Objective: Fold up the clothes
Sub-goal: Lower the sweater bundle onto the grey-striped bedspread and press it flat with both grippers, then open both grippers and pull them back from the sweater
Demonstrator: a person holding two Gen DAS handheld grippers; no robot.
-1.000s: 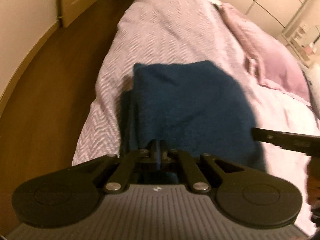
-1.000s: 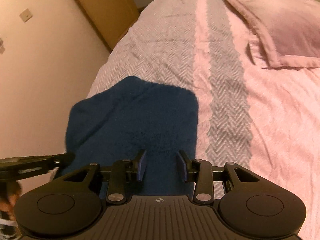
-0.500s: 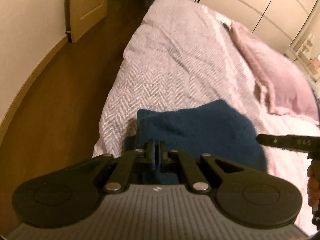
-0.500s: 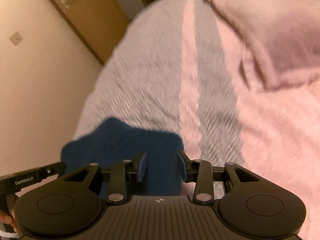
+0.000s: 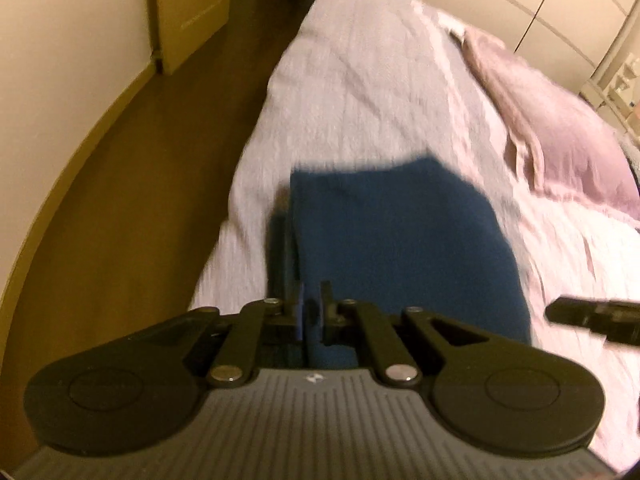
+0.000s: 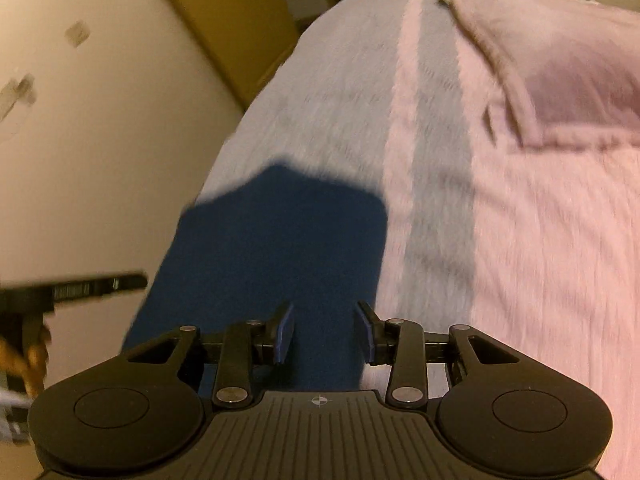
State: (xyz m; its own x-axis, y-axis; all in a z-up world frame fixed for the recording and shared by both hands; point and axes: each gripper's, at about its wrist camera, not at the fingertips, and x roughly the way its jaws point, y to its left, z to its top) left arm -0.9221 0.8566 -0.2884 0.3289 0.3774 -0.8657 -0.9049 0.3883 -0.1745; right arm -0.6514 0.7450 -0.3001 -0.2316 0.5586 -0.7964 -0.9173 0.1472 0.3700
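Now, both views show the dark blue garment (image 5: 400, 240) lying on the bed (image 5: 360, 92), directly ahead of and below both pairs of tongs, at the bed's near left edge by the floor. Your left tongs (image 5: 311, 312) are closed almost completely, with a thin strip of blue visible in the narrow gap; they appear to pinch the garment's near edge, though blur prevents certainty that the pads press on cloth. Your right tongs (image 6: 325, 332) stand partly open, with blue cloth filling the space between the fingers; whether it touches the pads or merely lies behind them cannot be told.

The garment's long axis appears to run away from you, from its near edge at the tongs toward its far edge, which shows a blunt peak in the right wrist view. A second layer shows along its left side in the left wrist view, so it is probably already folded at least once. Its right side lies beside the grey stripe of the bed cover, and the pink pillow (image 6: 560, 64) is well apart, farther up the bed to the right.

Both tongs sit at the near edge, side by side, neither clearly nearer. A next fold would probably carry that near edge forward along the long axis.
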